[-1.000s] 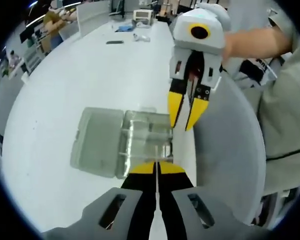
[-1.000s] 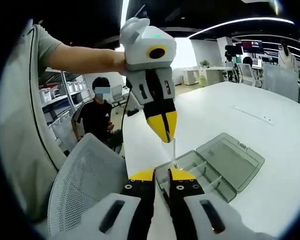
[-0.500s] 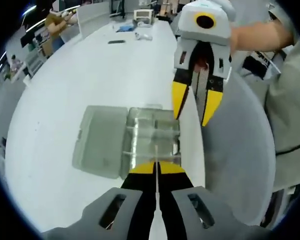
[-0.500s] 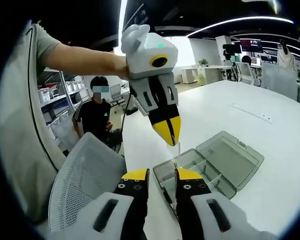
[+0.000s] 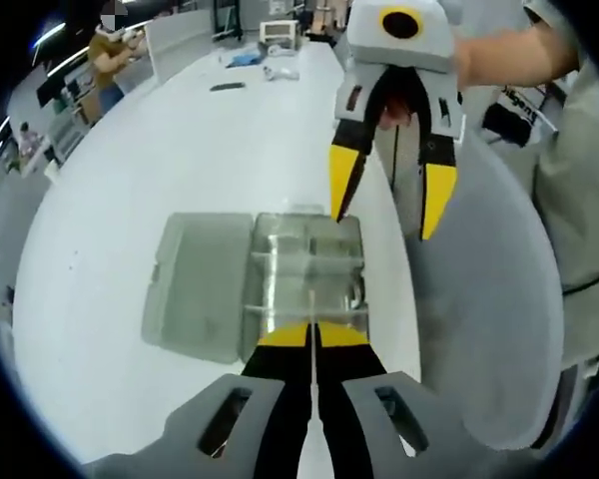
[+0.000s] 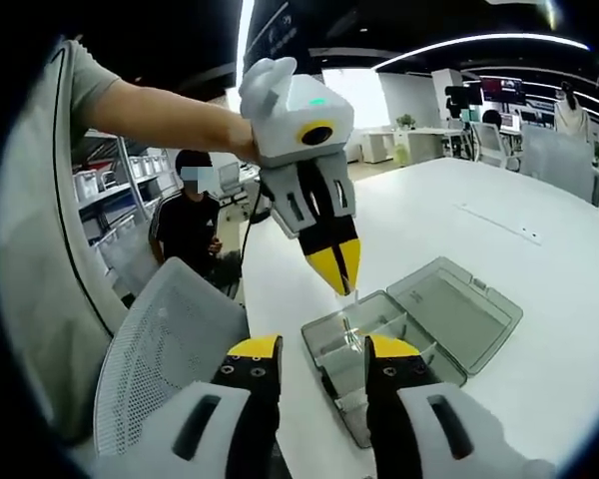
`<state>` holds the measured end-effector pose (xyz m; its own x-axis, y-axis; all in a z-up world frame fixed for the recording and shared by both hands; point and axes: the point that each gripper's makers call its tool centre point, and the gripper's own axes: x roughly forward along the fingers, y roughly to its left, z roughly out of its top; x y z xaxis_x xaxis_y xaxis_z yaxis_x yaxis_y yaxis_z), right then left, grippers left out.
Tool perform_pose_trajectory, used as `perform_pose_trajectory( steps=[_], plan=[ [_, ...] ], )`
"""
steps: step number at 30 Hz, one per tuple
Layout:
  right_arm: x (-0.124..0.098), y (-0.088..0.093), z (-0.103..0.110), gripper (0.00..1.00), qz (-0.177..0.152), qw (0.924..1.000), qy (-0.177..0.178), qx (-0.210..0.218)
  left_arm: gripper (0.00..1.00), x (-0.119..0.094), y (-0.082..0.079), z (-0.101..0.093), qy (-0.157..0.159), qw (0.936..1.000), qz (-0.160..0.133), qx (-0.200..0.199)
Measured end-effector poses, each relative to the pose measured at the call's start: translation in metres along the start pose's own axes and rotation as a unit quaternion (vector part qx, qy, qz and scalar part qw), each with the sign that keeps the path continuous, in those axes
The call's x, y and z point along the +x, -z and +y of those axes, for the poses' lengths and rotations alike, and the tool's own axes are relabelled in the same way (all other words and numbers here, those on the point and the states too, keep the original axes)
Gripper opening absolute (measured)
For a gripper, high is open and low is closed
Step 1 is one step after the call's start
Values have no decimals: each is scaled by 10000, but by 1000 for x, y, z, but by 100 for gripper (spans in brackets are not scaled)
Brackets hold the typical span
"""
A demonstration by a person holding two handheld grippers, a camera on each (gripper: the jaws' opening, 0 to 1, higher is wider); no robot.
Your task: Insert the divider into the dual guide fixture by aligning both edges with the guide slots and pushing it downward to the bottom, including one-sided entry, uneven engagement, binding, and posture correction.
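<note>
Left gripper (image 5: 312,334): my jaws are pressed together on the thin clear divider (image 5: 310,304), which stands up edge-on just ahead of my tips.
Right gripper (image 6: 314,354): my jaws are spread wide and grasp nothing; seen from my left hand, they hang apart above the far edge of the box.
Fixture: the clear compartment box (image 5: 304,269) lies on the white table (image 5: 180,150) directly under my left tips, its lid (image 5: 195,284) flat to one side.
Divider position: over the open compartments; whether either edge is in a slot I cannot tell.
Risk, one-sided entry: only one hand steers, so one edge may catch first and the plate may cock.
Risk, binding: pushing down while tilted would likely jam it.
Risk, box shift: nothing pins the box, so a skewed push could slide it.
</note>
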<state>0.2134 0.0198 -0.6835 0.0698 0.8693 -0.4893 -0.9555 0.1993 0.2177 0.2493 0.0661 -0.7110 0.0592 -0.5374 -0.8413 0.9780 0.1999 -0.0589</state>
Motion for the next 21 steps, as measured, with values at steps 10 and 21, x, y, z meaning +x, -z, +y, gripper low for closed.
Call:
perform_pose_trajectory(
  steps=[10, 21],
  plan=[
    [1, -1, -1, 31, -20, 10000, -38, 53, 0, 3, 3, 2, -10, 10000, 11, 63],
    [2, -4, -1, 31, -32, 9999, -53, 83, 0, 5, 5, 4, -12, 10000, 6, 82]
  ],
)
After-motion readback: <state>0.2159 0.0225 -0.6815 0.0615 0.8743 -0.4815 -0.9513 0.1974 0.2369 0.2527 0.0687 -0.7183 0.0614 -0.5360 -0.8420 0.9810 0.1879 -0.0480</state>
